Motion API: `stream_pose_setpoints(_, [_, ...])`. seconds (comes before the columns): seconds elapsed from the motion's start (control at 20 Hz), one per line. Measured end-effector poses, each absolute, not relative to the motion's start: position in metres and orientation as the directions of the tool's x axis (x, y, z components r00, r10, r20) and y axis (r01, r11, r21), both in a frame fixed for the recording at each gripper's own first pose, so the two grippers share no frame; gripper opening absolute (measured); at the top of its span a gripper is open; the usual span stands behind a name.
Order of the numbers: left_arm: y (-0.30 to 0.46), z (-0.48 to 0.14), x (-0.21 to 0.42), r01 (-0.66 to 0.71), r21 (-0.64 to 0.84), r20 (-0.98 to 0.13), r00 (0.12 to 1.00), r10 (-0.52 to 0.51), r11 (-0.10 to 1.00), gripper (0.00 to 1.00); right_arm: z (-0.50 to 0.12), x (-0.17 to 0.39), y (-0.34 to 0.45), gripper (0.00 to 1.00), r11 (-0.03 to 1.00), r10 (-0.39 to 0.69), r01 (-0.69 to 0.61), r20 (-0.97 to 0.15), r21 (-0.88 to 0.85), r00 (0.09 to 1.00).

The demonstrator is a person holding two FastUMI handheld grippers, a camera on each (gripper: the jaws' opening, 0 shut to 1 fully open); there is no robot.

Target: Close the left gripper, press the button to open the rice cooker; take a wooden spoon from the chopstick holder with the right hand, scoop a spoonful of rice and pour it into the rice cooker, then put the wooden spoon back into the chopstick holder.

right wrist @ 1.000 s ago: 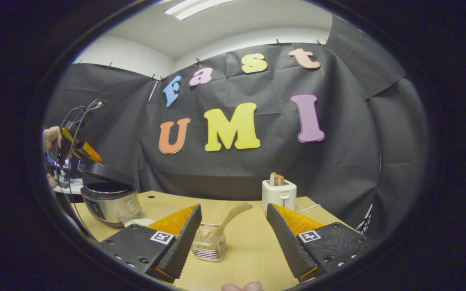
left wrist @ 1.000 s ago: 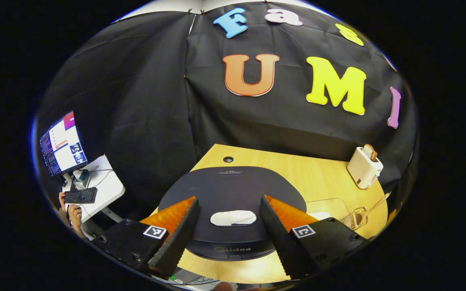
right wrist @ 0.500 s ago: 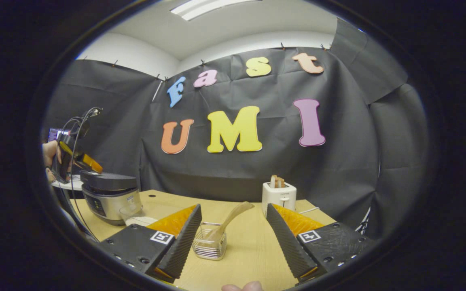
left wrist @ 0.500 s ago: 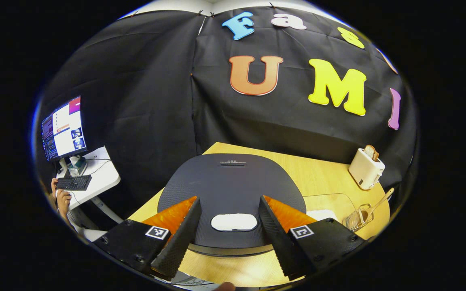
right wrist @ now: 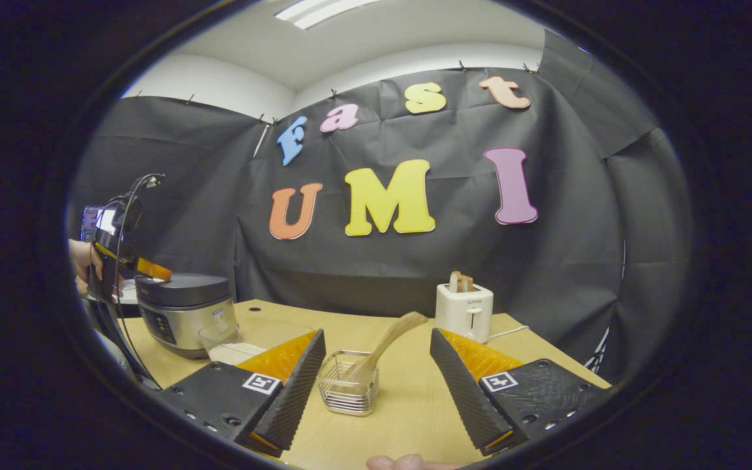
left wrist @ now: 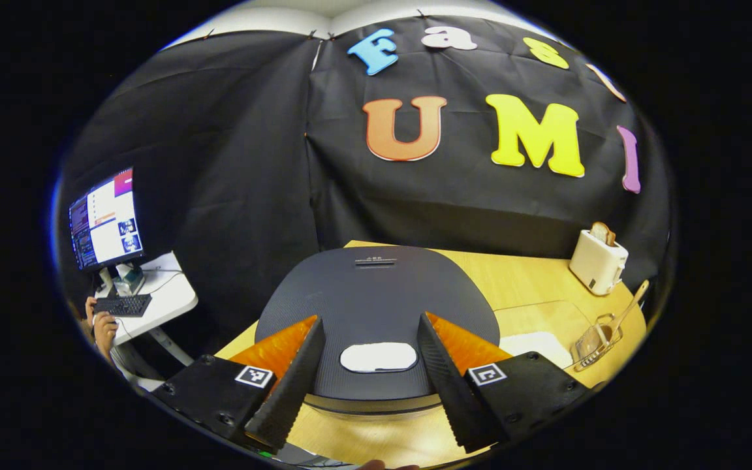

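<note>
Rice cooker (left wrist: 376,307) lid lies shut just below open left gripper (left wrist: 369,385)

the rice cooker (right wrist: 183,313) lid (left wrist: 376,313), ajar a second ago, now sits flat; left gripper (right wrist: 131,264) hangs lower over it

Lighting even, fairly bright, from a ceiling strip light (right wrist: 324,12) in right gripper view. Soft shadows on the wooden table (right wrist: 408,418). Monitor (left wrist: 105,219) glows, slightly blown out. Strong fisheye bending at edges; centre sharp, rim slightly soft.
</note>
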State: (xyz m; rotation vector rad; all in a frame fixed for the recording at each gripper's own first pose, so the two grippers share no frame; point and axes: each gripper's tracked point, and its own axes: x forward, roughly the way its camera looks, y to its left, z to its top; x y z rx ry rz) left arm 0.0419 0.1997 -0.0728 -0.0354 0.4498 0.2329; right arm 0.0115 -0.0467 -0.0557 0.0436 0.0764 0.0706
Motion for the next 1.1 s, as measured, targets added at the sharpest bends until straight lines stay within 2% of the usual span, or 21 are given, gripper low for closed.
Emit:
stream_pose_setpoints(0.05, [0.198, -0.073, 0.046, -0.229, 0.012, -0.421, 0.882, 0.213, 0.973, 0.92, -0.055, 0.011, -0.044, 0.96, 0.997, 0.072, -0.069, -0.065, 0.037, 0.995])
stream_pose_setpoints(0.1, [0.200, -0.074, 0.044, -0.226, 0.010, -0.414, 0.886, 0.210, 0.974, 0.90, -0.053, 0.010, -0.042, 0.91, 0.997, 0.072, -0.070, -0.055, 0.032, 0.996])
stream_pose_setpoints(0.25, [0.202, -0.074, 0.042, -0.230, -0.020, -0.395, 0.896, 0.204, 0.973, 0.90, -0.055, 0.011, -0.036, 0.91, 0.996, 0.079, -0.076, -0.057, 0.050, 0.995])
stream_pose_setpoints(0.3, [0.202, -0.074, 0.041, -0.235, -0.039, -0.375, 0.904, 0.204, 0.971, 0.90, -0.056, 0.012, -0.033, 0.95, 0.994, 0.087, -0.082, -0.065, 0.072, 0.994])
stream_pose_setpoints(0.35, [0.200, -0.071, 0.042, -0.229, -0.033, -0.343, 0.917, 0.204, 0.973, 0.90, -0.060, 0.011, -0.028, 0.95, 0.991, 0.102, -0.095, -0.076, 0.091, 0.992])
stream_pose_setpoints(0.4, [0.200, -0.068, 0.044, -0.228, -0.020, -0.312, 0.926, 0.210, 0.973, 0.90, -0.063, 0.010, -0.025, 0.91, 0.990, 0.114, -0.106, -0.088, 0.096, 0.990])
stream_pose_setpoints(0.45, [0.200, -0.068, 0.045, -0.231, -0.009, -0.295, 0.930, 0.218, 0.973, 0.89, -0.063, 0.008, -0.027, 0.95, 0.990, 0.112, -0.104, -0.092, 0.093, 0.989])
stream_pose_setpoints(0.5, [0.201, -0.068, 0.046, -0.236, 0.003, -0.277, 0.934, 0.228, 0.972, 0.89, -0.063, 0.007, -0.031, 0.91, 0.992, 0.102, -0.095, -0.092, 0.085, 0.990])
stream_pose_setpoints(0.6, [0.204, -0.067, 0.044, -0.255, 0.012, -0.258, 0.933, 0.250, 0.967, 0.89, -0.062, 0.005, -0.036, 0.91, 0.994, 0.083, -0.076, -0.086, 0.080, 0.993])
stream_pose_setpoints(0.65, [0.207, -0.066, 0.042, -0.275, 0.014, -0.252, 0.929, 0.269, 0.961, 0.90, -0.060, 0.004, -0.039, 0.95, 0.995, 0.074, -0.068, -0.084, 0.079, 0.994])
stream_pose_setpoints(0.7, [0.207, -0.065, 0.041, -0.287, 0.010, -0.250, 0.927, 0.281, 0.958, 0.93, -0.058, 0.004, -0.040, 0.91, 0.994, 0.067, -0.060, -0.076, 0.086, 0.995])
stream_pose_setpoints(0.75, [0.206, -0.064, 0.037, -0.303, 0.003, -0.251, 0.922, 0.294, 0.953, 0.96, -0.056, 0.003, -0.041, 0.95, 0.994, 0.063, -0.057, -0.070, 0.096, 0.996])
stream_pose_setpoints(0.85, [0.203, -0.048, 0.031, -0.318, -0.011, -0.217, 0.926, 0.308, 0.948, 0.96, -0.054, 0.004, -0.040, 0.95, 0.993, 0.061, -0.054, -0.061, 0.107, 0.996])
stream_pose_setpoints(1.0, [0.181, -0.020, 0.021, -0.298, -0.020, -0.162, 0.943, 0.291, 0.954, 0.96, -0.050, 0.005, -0.040, 0.95, 0.993, 0.054, -0.047, -0.057, 0.112, 0.997])
stream_pose_setpoints(1.1, [0.154, -0.001, 0.017, -0.244, -0.031, -0.098, 0.966, 0.240, 0.969, 0.96, -0.047, 0.005, -0.041, 0.95, 0.993, 0.043, -0.037, -0.052, 0.110, 0.998])
